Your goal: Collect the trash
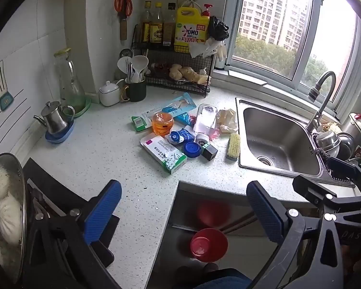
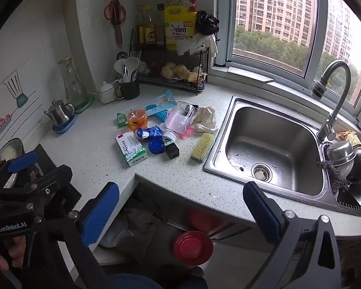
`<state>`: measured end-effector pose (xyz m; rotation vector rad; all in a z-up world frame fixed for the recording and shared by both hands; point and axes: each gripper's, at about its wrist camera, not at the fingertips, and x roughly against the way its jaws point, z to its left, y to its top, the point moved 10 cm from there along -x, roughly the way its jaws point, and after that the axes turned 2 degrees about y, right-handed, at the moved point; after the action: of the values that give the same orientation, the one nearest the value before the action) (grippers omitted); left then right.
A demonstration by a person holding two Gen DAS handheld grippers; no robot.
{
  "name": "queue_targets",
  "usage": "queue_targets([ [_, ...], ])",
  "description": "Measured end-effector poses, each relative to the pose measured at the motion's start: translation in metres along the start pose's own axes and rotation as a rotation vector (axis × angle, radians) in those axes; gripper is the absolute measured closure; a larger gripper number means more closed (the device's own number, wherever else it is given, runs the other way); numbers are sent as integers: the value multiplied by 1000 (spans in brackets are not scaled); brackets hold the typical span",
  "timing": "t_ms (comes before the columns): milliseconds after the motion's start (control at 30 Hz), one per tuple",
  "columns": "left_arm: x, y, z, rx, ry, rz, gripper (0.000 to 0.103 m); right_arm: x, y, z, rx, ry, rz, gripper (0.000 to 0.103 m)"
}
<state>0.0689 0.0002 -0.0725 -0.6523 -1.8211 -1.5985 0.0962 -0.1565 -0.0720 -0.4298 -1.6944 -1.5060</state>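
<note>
Boxes [image 1: 163,153]: two; lid [image 1: 192,149]: one.

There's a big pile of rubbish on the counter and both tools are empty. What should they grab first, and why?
Probably move the right tool, wide open and empty, forward to the white-and-green cardboard box. It lies at the near edge of the rubbish pile, flat on the speckled white counter, nothing on top of it, so it looks easiest to lift.

Bare counter [image 1: 113,144] (before trash pile [image 1: 178,132])
</note>
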Motion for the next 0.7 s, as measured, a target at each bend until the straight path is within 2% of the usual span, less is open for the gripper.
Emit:
queue_targets([
  [133,-1,1,4,-1,2,3,0,1,7,11,1,6,2,0],
  [400,4,-5,8,19,7,-20,0,0,-2,13,27,25,5,0],
  [700,7,-8,10,10,7,-2,0,-1,-7,15,32,21,19,0],
])
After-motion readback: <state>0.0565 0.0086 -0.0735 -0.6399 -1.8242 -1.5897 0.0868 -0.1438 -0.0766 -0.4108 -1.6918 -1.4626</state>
